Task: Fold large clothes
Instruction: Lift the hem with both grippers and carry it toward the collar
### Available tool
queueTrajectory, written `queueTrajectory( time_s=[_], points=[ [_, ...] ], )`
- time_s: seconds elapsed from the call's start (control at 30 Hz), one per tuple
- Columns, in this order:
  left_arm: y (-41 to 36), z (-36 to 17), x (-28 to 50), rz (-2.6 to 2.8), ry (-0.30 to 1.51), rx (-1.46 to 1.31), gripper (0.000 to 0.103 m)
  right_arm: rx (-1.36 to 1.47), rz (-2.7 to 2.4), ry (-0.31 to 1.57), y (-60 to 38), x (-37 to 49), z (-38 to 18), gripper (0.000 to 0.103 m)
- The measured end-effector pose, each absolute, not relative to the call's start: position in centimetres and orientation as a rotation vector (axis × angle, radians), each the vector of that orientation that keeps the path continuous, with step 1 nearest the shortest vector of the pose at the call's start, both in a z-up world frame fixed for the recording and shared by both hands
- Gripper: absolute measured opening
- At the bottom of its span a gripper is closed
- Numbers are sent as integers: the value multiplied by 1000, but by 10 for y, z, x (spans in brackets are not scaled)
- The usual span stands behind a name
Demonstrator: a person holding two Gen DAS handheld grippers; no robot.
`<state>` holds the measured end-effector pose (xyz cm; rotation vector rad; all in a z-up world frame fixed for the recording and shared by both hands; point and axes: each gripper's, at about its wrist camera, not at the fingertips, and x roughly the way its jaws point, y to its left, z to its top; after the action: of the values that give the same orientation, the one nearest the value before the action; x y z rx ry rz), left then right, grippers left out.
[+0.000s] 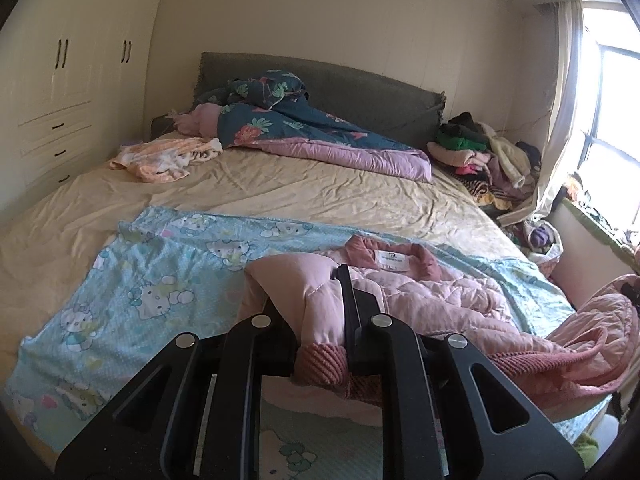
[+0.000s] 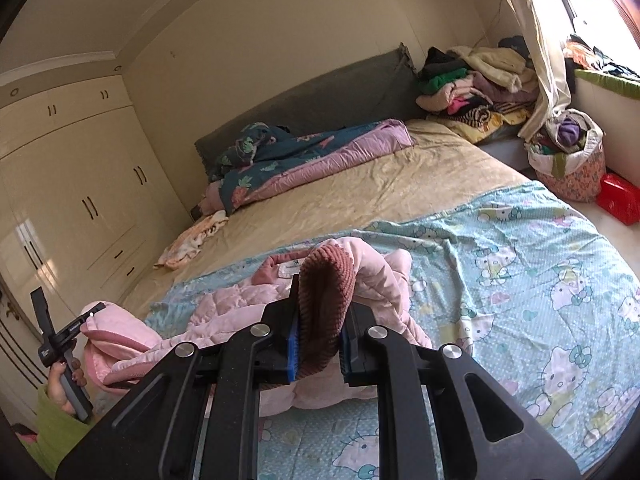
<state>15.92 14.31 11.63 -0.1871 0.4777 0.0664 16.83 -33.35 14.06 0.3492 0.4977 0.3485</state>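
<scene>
Left tongs clamp pink jacket cuff | right tongs likewise | collar label (unreadable)

- Bed: beige sheet, wrinkled; grey headboard at far end.
- Blue cartoon-print blanket spread over near end; pink quilted jacket partly resting on it.
- Teal/purple floral quilt bunched by headboard.
- Peach-white cloth crumpled nr quilt.
- Clothes pile at far window-side corner.
</scene>
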Motion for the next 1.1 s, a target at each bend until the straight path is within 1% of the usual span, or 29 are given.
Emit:
queueTrajectory(
  time_s=[0.5, 1.1],
  points=[
    [145, 115, 197, 109, 496, -140, 9, 365, 312, 521, -335, 218, 139, 14],
    [146, 98, 249, 164, 542, -80, 9, 359, 276, 616, -325, 301, 132, 14]
  ],
)
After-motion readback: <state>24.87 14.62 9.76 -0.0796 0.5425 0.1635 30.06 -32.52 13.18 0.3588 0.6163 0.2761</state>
